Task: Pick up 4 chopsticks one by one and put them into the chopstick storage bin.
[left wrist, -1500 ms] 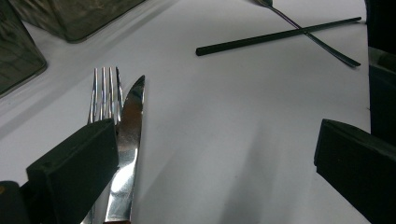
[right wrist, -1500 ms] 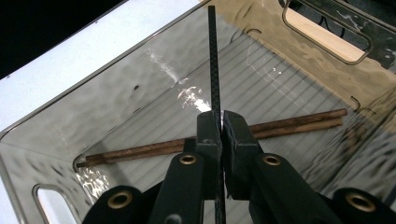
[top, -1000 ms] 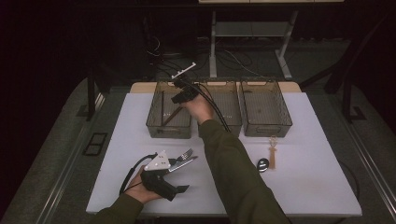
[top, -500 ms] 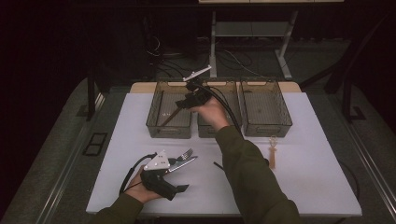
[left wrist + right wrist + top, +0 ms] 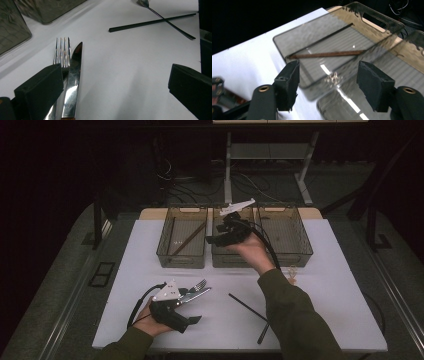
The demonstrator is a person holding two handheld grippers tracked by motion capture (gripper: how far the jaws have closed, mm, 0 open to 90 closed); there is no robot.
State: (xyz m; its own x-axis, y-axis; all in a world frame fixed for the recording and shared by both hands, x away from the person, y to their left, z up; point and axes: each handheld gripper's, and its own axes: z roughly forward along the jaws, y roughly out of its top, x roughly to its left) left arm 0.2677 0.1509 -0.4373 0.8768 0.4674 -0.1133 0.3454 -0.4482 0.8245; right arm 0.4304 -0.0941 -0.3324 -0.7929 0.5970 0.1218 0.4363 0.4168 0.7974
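Note:
My left gripper (image 5: 192,307) (image 5: 115,82) rests low on the white table (image 5: 325,310), jaws wide open. A steel fork (image 5: 62,52) and a knife (image 5: 73,75) lie side by side against the inner face of its left jaw, unpinched. My right gripper (image 5: 217,239) (image 5: 329,75) hangs in the air over the near rim of the middle tray (image 5: 235,257). Its jaws have just been opening and nothing is between them. Below it, the left tray (image 5: 181,257) (image 5: 287,42) holds a brown chopstick (image 5: 327,53) and a black chopstick (image 5: 322,38).
A third smoky tray (image 5: 287,237) stands at the back right. A loose black chopstick (image 5: 247,307) (image 5: 150,23) crosses a long-handled spoon (image 5: 165,18) on the table near the right sleeve. A small wooden utensil (image 5: 292,271) lies beside the right tray.
The right hand has swung rightward from above the left tray to above the middle tray, its jaws spreading. The left gripper, fork and knife have stayed put.

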